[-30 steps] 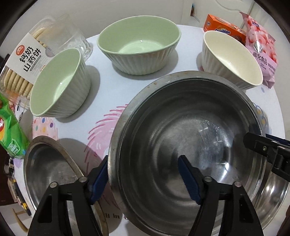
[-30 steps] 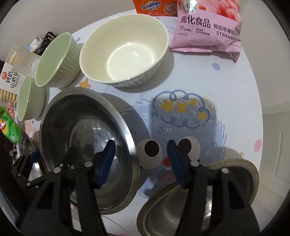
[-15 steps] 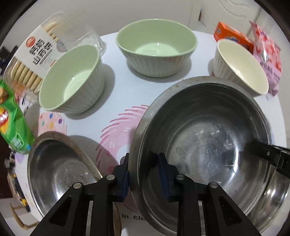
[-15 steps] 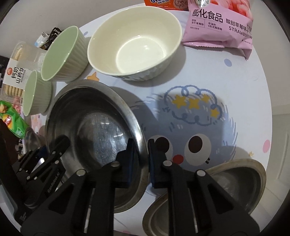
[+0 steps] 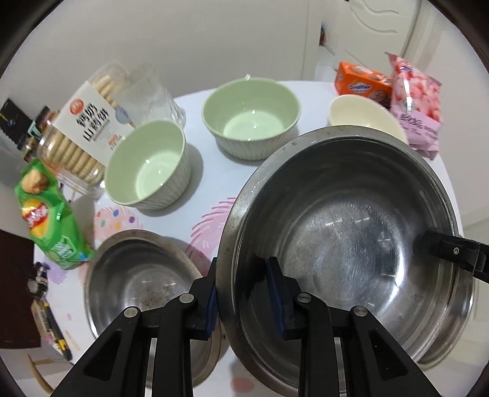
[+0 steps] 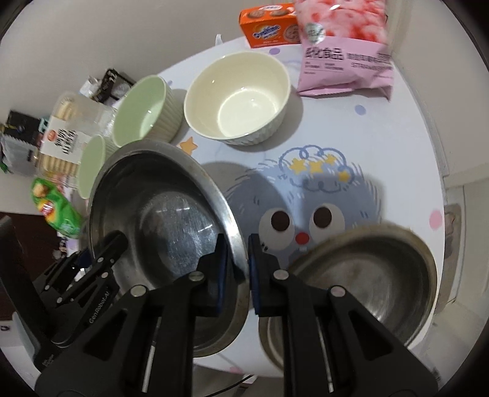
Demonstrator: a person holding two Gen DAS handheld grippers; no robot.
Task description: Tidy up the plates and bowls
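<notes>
A large steel bowl [image 5: 351, 238] is held off the table by both grippers. My left gripper [image 5: 241, 293] is shut on its left rim; my right gripper [image 6: 237, 268] is shut on its right rim, and the bowl also fills the left of the right wrist view [image 6: 165, 213]. A smaller steel bowl [image 5: 137, 281] sits on the table below left. Another steel bowl [image 6: 366, 274] sits at the lower right. Two green ribbed bowls [image 5: 148, 165] [image 5: 252, 116] and a cream bowl [image 6: 238, 97] stand farther back.
A biscuit box [image 5: 82, 128], a glass [image 5: 149, 94] and a green chip bag [image 5: 49, 220] stand at the left. An orange box [image 6: 269, 24] and a pink snack bag [image 6: 345, 52] lie at the far edge. The round table [image 6: 382, 128] has a cartoon cloth.
Both grippers closed on the large steel bowl's opposite rims, then lifted it off the table; the view has risen and pulled back.
</notes>
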